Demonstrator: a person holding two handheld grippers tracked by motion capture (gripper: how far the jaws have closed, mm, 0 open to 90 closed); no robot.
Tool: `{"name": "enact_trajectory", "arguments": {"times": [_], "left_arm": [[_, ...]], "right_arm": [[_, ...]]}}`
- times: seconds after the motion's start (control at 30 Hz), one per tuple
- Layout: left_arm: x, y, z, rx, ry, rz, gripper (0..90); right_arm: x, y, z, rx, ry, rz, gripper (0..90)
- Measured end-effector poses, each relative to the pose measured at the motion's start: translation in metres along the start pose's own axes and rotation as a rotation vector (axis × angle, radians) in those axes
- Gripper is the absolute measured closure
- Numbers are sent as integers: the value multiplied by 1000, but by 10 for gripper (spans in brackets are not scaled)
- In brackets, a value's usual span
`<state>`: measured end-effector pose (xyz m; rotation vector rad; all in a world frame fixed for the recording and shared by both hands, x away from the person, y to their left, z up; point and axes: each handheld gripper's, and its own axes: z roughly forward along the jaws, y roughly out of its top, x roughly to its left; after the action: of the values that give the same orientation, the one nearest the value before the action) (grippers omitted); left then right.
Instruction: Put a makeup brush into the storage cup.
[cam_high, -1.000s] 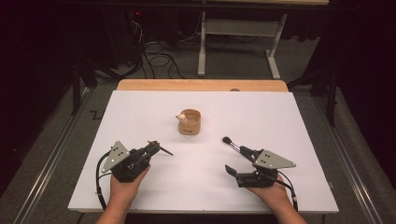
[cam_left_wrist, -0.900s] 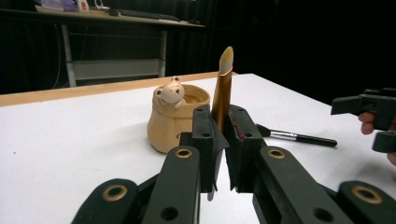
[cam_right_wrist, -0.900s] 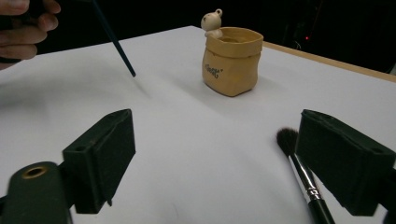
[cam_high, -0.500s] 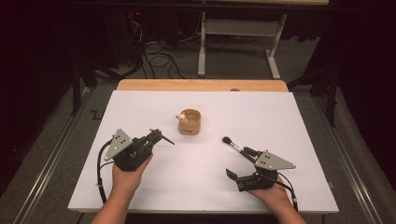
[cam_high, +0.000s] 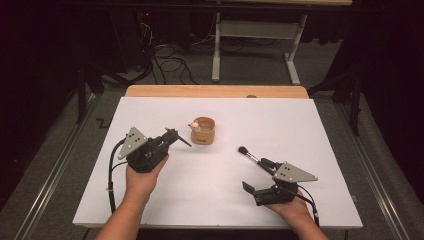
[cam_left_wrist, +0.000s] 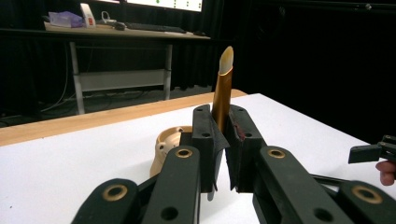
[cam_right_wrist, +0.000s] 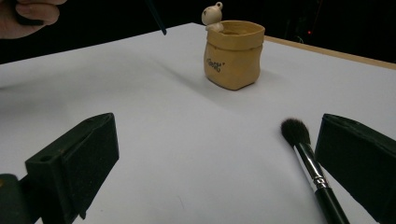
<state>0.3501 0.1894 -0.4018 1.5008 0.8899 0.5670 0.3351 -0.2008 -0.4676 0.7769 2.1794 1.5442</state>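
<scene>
My left gripper (cam_high: 170, 134) is shut on a thin brush with a gold ferrule (cam_left_wrist: 223, 79), which stands up between its jaws (cam_left_wrist: 223, 140). It hangs above the table, just left of a tan sack-shaped cup (cam_high: 203, 131) with a small bear on its rim (cam_right_wrist: 233, 53). My right gripper (cam_high: 256, 174) rests near the front right and is open, its jaws having just been opening. A black makeup brush (cam_right_wrist: 303, 154) lies flat on the table between them, close to the right-hand jaw (cam_right_wrist: 217, 158), and no pad touches it.
A white sheet (cam_high: 310, 130) covers the table, with a wooden strip (cam_high: 215, 91) along its far edge. Beyond it are a dark floor, cables and a desk frame (cam_high: 255, 30).
My left gripper has risen and moved forward and right toward the cup with the thin brush in it. The right hand has stayed in place.
</scene>
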Motion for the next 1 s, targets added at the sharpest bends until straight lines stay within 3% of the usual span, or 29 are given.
{"name": "enact_trajectory", "arguments": {"times": [0.33,1.0], "left_arm": [[2,7,11,-15,-12,-22,830],[5,22,47,-11,-22,-18,829]], "right_arm": [[0,0,1,-4,3,1,5],[0,-1,0,-6,9,22,10]]}}
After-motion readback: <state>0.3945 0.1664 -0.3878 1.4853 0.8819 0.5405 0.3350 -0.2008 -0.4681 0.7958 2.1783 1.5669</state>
